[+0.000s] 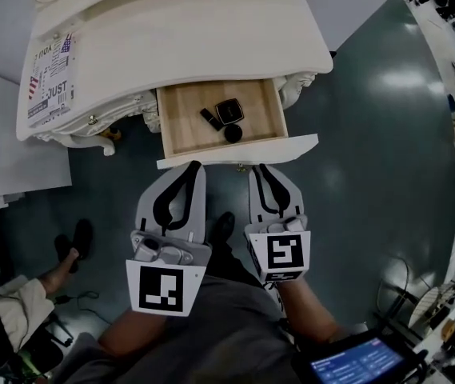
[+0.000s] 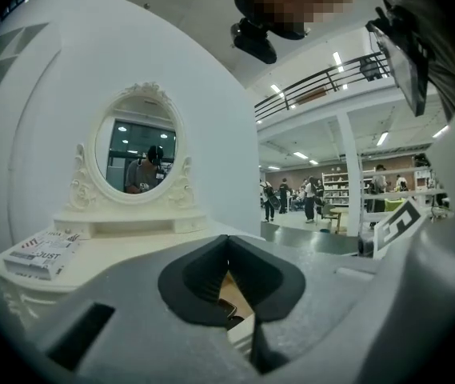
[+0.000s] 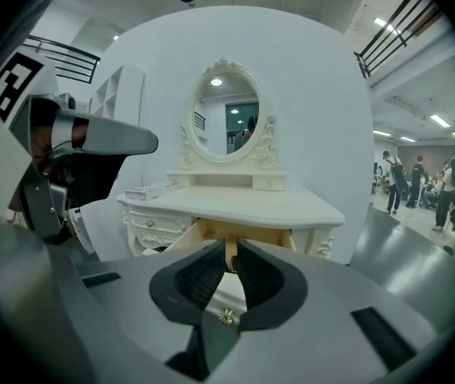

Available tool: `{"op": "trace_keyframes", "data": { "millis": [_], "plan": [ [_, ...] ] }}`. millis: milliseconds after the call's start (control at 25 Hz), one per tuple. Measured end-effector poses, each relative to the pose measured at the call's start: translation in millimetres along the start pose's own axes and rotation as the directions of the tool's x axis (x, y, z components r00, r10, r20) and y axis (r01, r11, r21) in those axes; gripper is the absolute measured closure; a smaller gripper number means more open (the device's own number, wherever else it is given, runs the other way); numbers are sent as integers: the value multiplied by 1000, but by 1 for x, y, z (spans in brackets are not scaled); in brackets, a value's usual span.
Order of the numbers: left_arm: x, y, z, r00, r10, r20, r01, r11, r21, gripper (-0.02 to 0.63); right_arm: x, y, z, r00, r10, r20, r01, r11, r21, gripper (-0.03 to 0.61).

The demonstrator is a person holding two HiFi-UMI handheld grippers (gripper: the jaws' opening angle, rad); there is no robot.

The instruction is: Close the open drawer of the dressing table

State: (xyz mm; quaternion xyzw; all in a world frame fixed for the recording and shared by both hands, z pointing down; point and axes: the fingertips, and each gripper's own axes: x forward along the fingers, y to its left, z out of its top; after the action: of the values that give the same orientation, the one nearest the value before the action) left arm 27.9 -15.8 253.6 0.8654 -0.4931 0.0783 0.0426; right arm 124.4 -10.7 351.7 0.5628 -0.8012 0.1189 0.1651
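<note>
Now holding left gripper (image 1: 193,166) and right gripper (image 1: 261,169) side by side, both pairs of jaws pressed together on nothing. Facing the open wooden drawer (image 1: 183,122) at 12 o'clock, pulled out from the white dressing table (image 1: 179,38), tips just beside its front panel. Inside: square compact (image 1: 229,111), small black tube (image 1: 209,118).

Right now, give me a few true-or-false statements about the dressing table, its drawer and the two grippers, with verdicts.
1. The light wooden drawer of the cream-white dressing table is pulled out. True.
2. The drawer is empty. False: small dark cosmetic items lie in it.
3. A printed booklet lies on the tabletop. True.
4. Both grippers have their jaws wide apart. False: the left gripper and the right gripper each have their jaws together, with nothing between them.
</note>
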Motion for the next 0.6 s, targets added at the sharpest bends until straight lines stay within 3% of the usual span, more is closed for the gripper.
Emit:
{"op": "trace_keyframes", "data": {
  "millis": [160,200,280,600],
  "plan": [
    [5,1,-16,1000,-11,-17,11,1000,-18,600,8,4,-25,999,15,-45,-13,999,29,543],
    [6,2,-19,1000,-12,-22,12,1000,-21,600,11,4,-31,998,17,-58,-15,999,34,483],
    [8,4,-25,999,-12,-32,12,1000,-25,600,16,4,-42,997,21,-78,-18,999,41,440],
    [18,9,-45,998,-26,-65,23,999,-47,600,28,2,-75,988,16,-151,-8,998,54,428]
  ]
}}
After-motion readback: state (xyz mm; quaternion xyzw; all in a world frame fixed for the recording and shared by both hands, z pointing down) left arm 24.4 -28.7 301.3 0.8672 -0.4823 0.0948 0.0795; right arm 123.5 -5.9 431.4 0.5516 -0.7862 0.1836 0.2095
